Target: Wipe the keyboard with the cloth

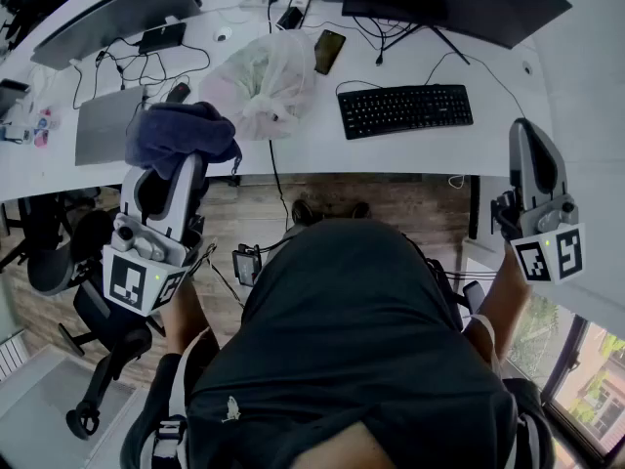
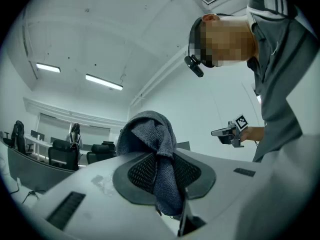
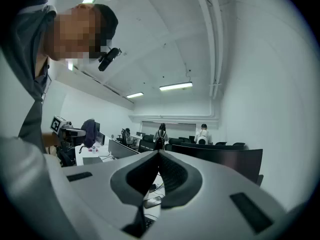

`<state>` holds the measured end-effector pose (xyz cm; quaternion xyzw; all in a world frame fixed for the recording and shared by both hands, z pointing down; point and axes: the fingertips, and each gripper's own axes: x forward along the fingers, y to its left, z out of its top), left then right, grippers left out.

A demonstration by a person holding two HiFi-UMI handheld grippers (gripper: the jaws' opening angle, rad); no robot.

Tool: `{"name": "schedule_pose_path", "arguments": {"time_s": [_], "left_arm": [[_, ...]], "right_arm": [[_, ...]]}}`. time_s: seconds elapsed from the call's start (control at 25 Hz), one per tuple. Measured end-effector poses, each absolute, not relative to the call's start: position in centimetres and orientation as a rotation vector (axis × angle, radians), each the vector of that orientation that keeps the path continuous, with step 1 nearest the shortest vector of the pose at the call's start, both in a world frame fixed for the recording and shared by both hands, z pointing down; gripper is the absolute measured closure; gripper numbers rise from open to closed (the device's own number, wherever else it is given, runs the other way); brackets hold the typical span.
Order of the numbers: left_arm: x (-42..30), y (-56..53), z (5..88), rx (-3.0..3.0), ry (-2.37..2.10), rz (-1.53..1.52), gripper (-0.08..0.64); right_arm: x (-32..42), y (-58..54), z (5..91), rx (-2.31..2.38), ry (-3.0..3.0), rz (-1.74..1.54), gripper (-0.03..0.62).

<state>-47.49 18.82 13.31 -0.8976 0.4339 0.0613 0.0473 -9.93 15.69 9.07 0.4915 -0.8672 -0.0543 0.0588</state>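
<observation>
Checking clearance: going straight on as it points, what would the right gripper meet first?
Nothing close: the right gripper aims into open room, just left of the black monitor; depth unclear.

Bright, even ceiling light; strip lights (image 2: 104, 82) at 10 o'clock in left gripper view. Both gripper views: fisheye bending, black vignette at rims. Sharp weave on cloth (image 2: 152, 144). Head view: window (image 1: 586, 379) glare at 4 o'clock.

Left gripper (image 2: 160, 158) tilted upward, jaws clamped on cloth (image 2: 148, 128); right gripper (image 3: 159, 155) tilted upward, jaws together, empty.
</observation>
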Motion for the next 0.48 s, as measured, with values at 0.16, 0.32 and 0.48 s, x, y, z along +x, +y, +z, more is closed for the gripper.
{"name": "schedule_pose_path", "arguments": {"time_s": [0.16, 0.32, 0.48], "left_arm": [[-48.0, 17.2, 14.2, -2.772, 1.294, 0.197, 0.491], [-47.3, 15.3, 15.0, -2.809, 1.289, 0.196, 0.491], [-45.2, 13.5, 15.8, -2.84, 1.312, 0.162, 0.491]], "right_arm": [[-11.3, 14.9, 10.0, 1.491, -2.621, -0.134, 0.583], [-11.6, 13.1, 10.6, 1.472, -2.614, -0.111, 0.583], [-10.4, 10.6, 11.7, 1.434, -2.641, -0.06, 0.583]]}}
